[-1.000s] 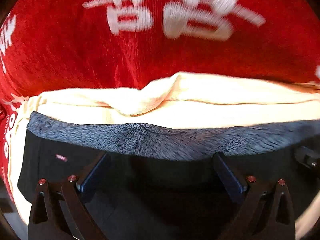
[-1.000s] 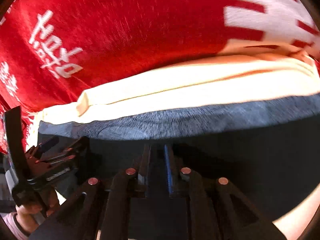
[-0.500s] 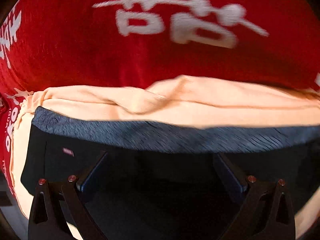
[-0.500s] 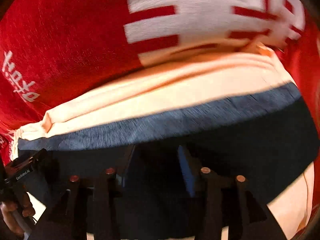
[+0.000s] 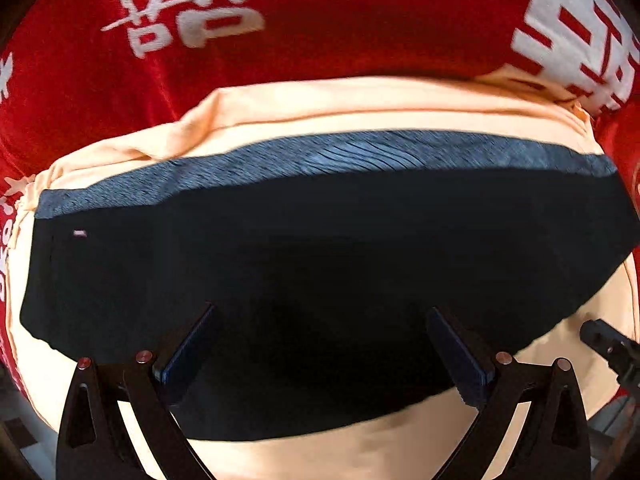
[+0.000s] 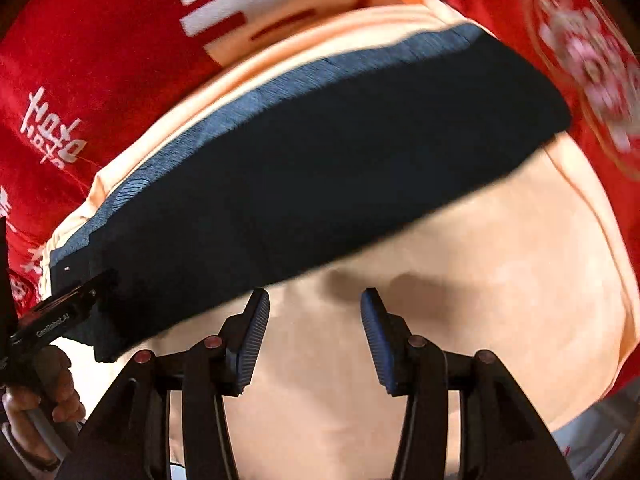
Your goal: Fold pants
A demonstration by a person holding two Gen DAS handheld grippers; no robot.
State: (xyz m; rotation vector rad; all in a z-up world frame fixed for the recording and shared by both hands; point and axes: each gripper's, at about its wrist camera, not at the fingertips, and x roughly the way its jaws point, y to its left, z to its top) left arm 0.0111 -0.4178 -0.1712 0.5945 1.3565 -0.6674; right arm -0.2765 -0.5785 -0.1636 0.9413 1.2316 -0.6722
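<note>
While both of your tools stand with jaws apart and nothing between them, use the pause to check the fold before pressing on; your left tool (image 5: 320,352) hangs wide over the near part of the dark pants (image 5: 320,248), your right tool (image 6: 314,336) sits narrower, just off their near edge above the cream cloth (image 6: 460,300); the pants lie folded flat on that cloth, grey waistband (image 5: 340,156) at the far side, red printed cover (image 5: 360,28) beyond; I'd judge the next fold needs both near corners pinched evenly, so the edges meet squarely.
</note>
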